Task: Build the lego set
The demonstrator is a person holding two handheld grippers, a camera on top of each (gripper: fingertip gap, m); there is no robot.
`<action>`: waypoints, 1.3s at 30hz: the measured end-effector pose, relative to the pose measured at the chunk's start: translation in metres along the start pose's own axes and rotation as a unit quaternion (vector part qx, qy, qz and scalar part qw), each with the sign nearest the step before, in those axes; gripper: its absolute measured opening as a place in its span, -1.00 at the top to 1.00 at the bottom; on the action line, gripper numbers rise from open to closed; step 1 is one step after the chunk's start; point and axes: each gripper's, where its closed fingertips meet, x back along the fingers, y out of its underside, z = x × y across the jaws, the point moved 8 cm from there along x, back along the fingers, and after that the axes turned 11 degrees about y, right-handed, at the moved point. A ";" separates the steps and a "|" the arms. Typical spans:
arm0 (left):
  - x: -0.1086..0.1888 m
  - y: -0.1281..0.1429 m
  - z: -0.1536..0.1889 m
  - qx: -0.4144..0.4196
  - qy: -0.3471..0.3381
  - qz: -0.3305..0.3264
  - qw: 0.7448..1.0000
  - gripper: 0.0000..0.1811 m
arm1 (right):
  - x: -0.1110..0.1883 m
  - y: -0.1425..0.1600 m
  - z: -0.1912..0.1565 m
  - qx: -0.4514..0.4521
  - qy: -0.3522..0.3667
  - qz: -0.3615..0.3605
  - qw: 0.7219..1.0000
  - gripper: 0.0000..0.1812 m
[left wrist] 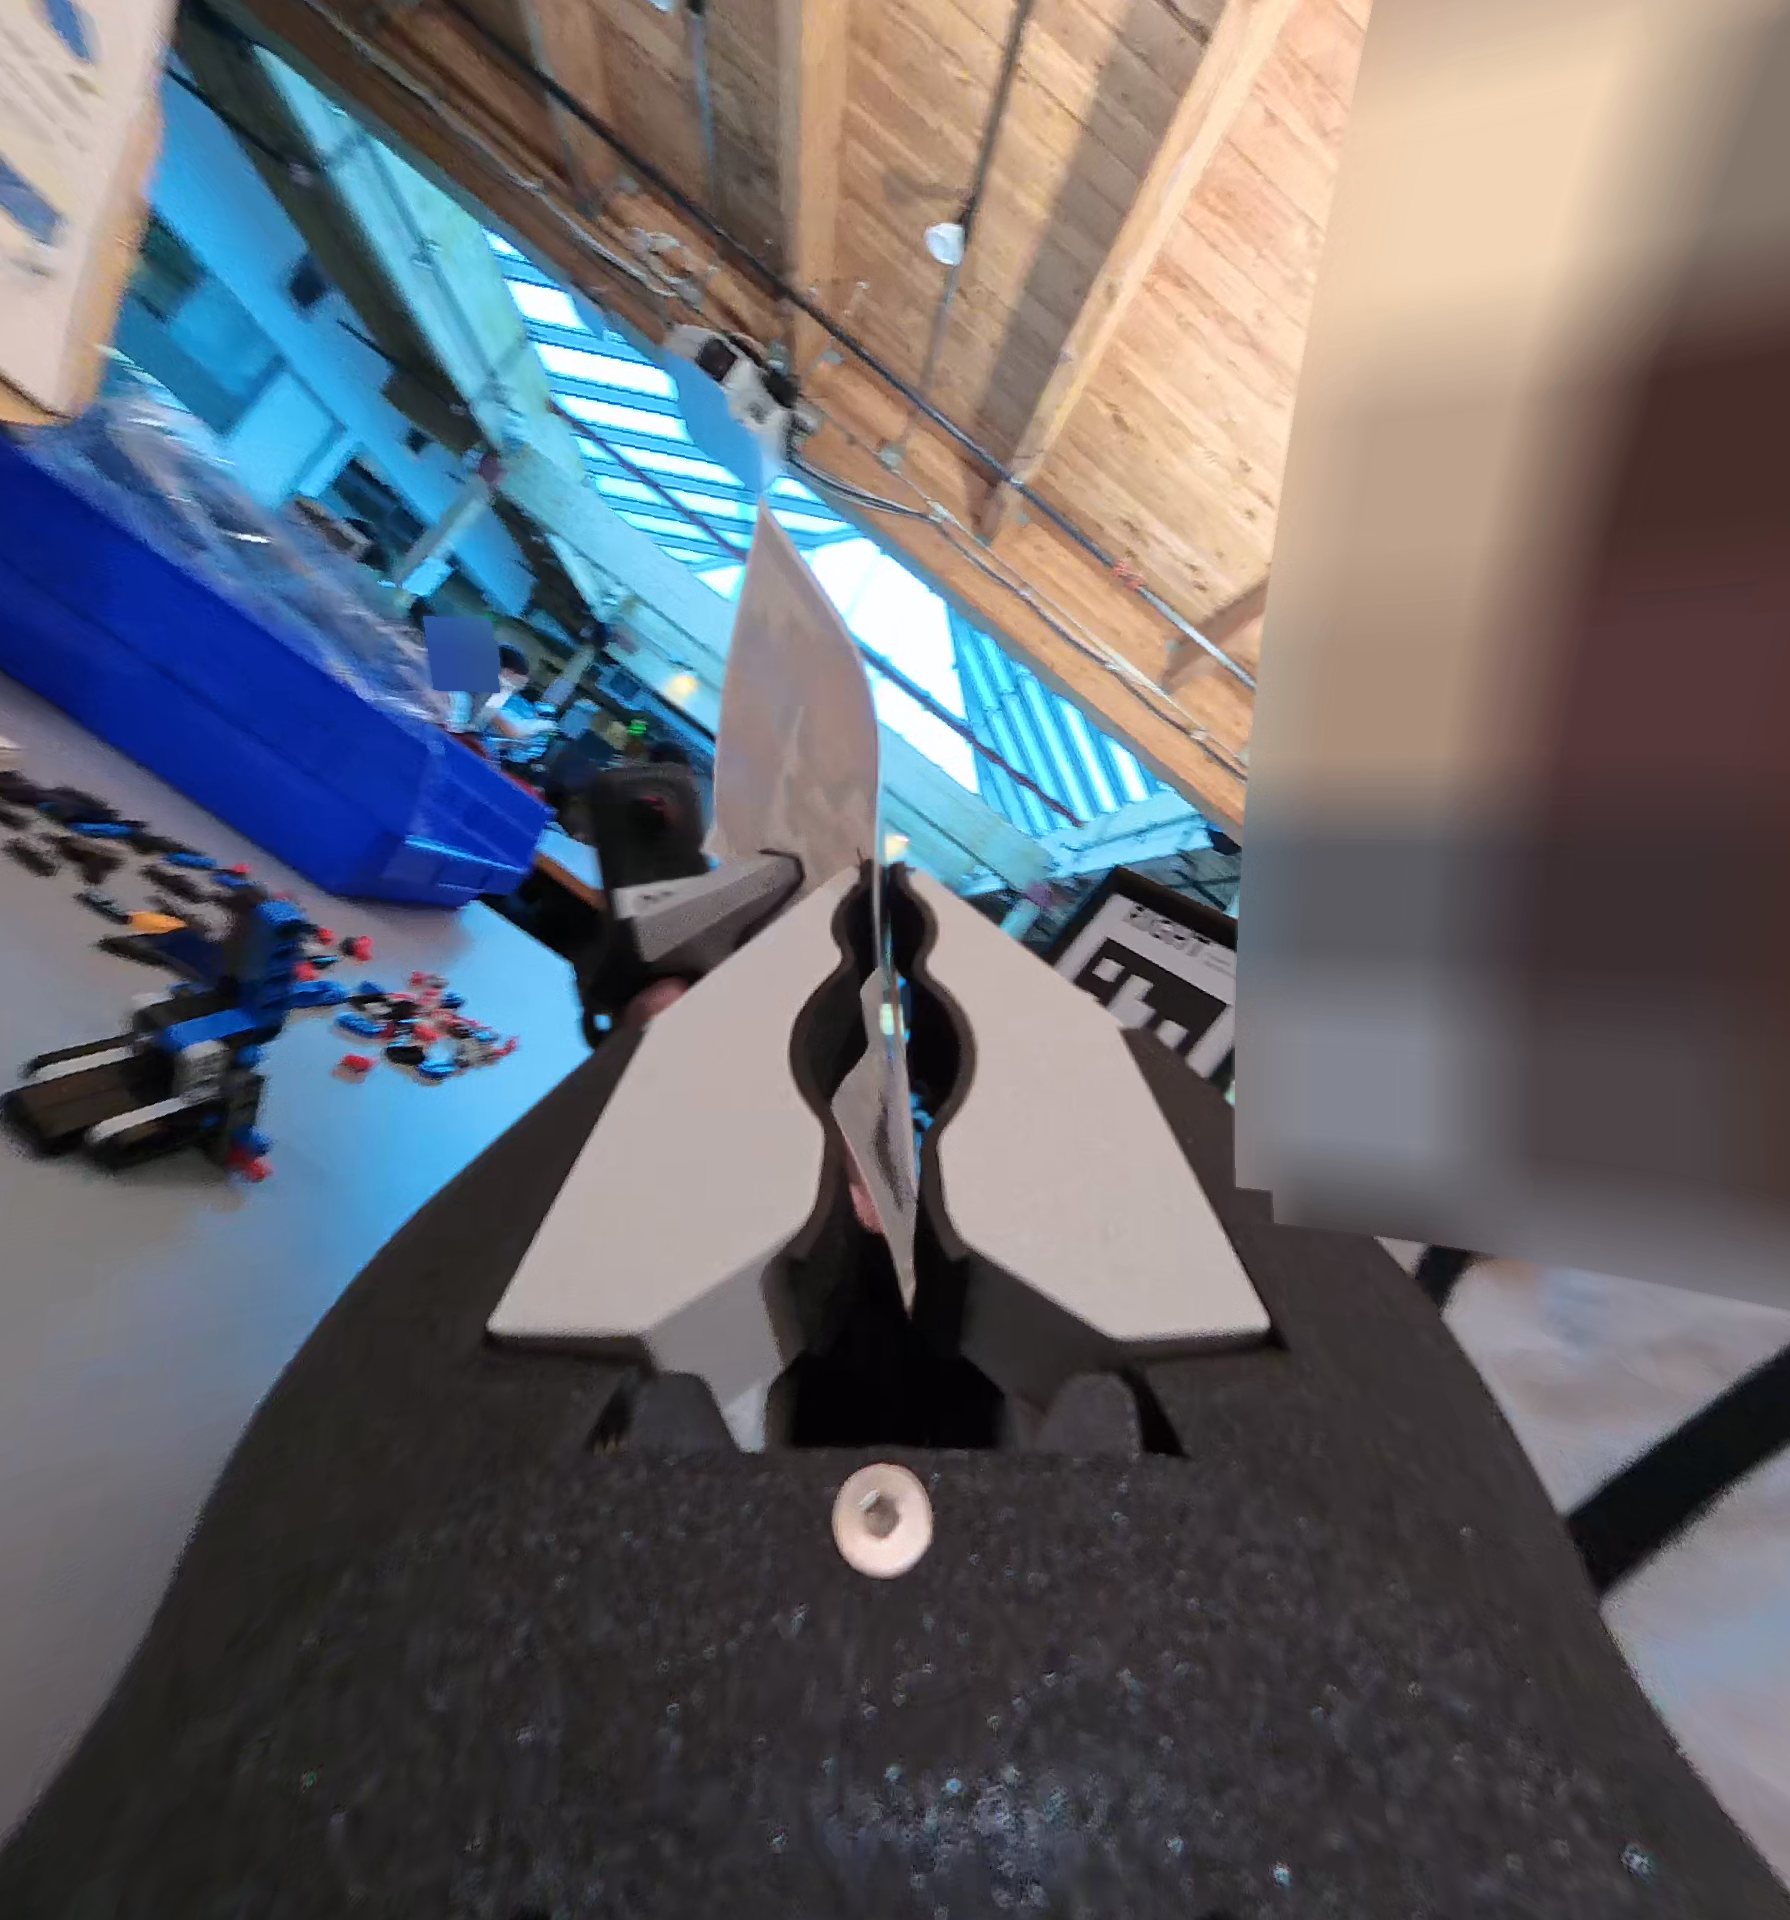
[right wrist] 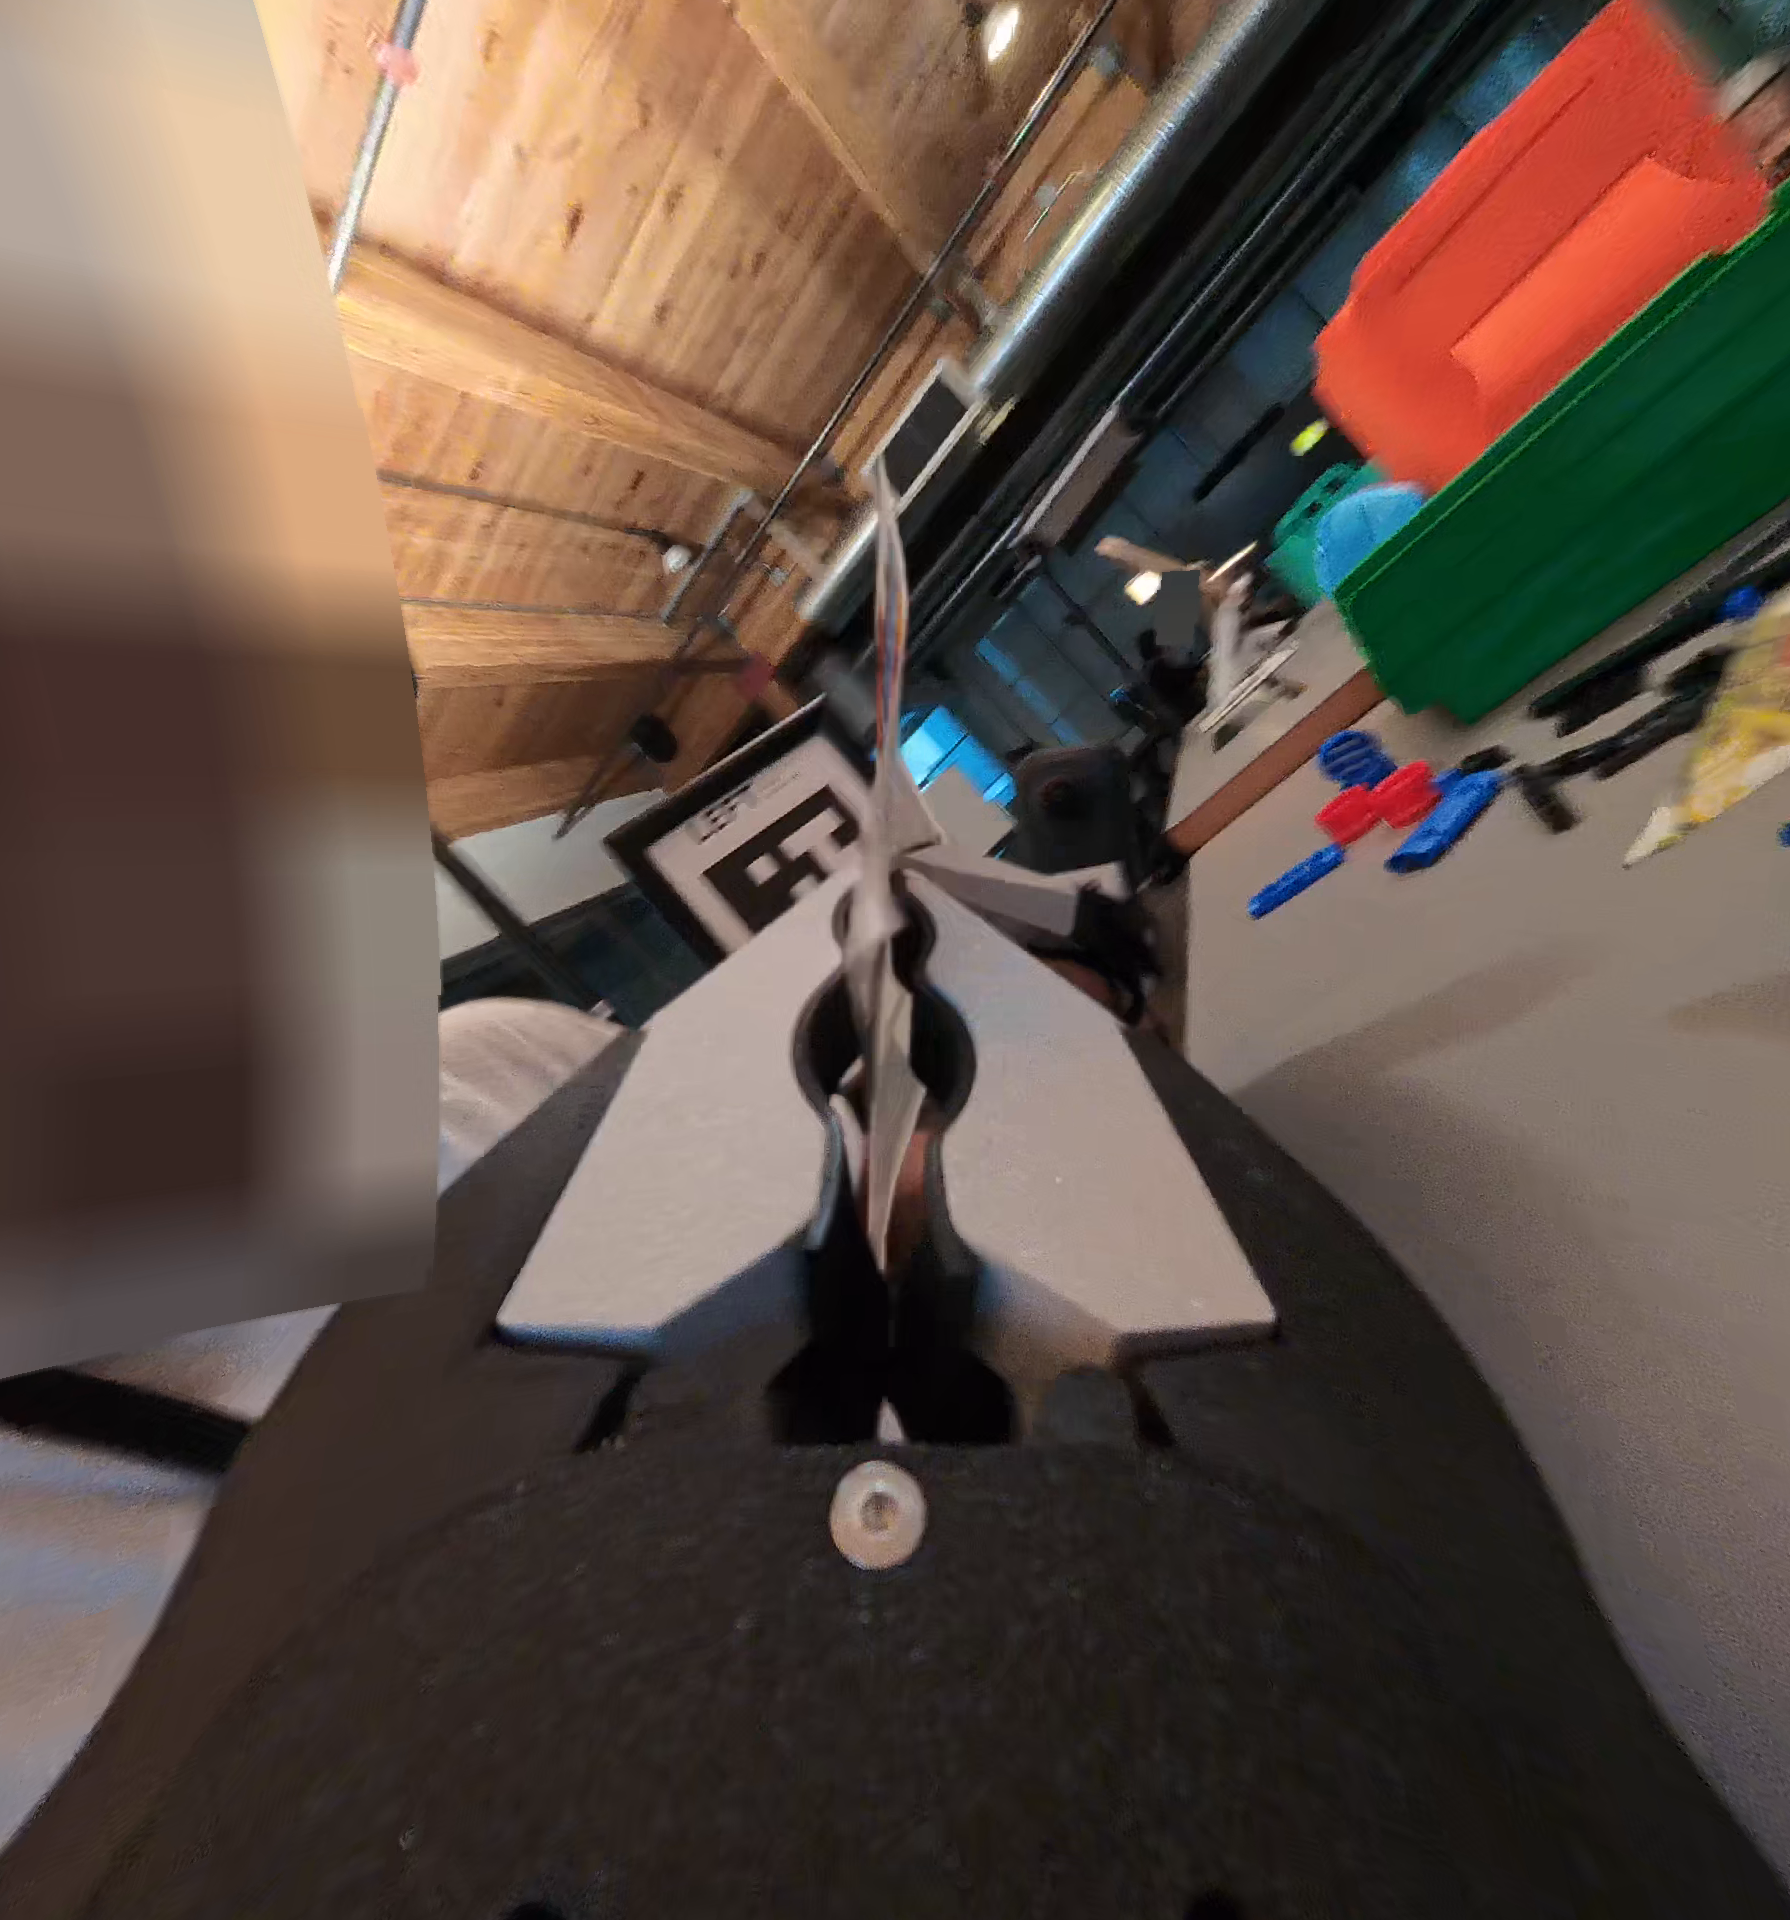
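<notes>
Both grippers are lifted off the table and tilted up toward the wooden ceiling. My left gripper [left wrist: 883, 883] is shut on the edge of a paper sheet of the instruction booklet [left wrist: 797, 707], seen edge-on and rising past the fingertips. My right gripper [right wrist: 883, 894] is shut on several pages of the same booklet [right wrist: 889, 644]. Each gripper shows just beyond the other, the right one in the left wrist view [left wrist: 704, 894] and the left one in the right wrist view [right wrist: 1026, 883]. A partly built blue and black lego model [left wrist: 153, 1060] lies on the grey table [left wrist: 143, 1403] to the left.
Loose red, blue and black bricks [left wrist: 413, 1029] lie beside the model, with a blue bin [left wrist: 226, 707] behind them. In the right wrist view, blue and red pieces [right wrist: 1390, 810] and black pieces [right wrist: 1618, 707] lie on the table in front of a green bin [right wrist: 1597, 520] and an orange bin [right wrist: 1525, 249].
</notes>
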 end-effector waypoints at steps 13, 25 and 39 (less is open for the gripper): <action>0.008 -0.002 -0.011 -0.011 -0.078 0.037 0.996 1.00 | -0.003 0.006 0.007 0.036 0.074 0.059 0.995 1.00; 0.011 -0.008 -0.010 -0.078 -0.131 0.004 0.988 1.00 | -0.033 0.024 -0.048 0.428 0.273 -0.043 0.860 0.36; -0.004 0.004 0.002 -0.062 -0.051 -0.023 0.997 1.00 | -0.033 0.022 -0.045 0.324 0.200 -0.037 0.924 0.52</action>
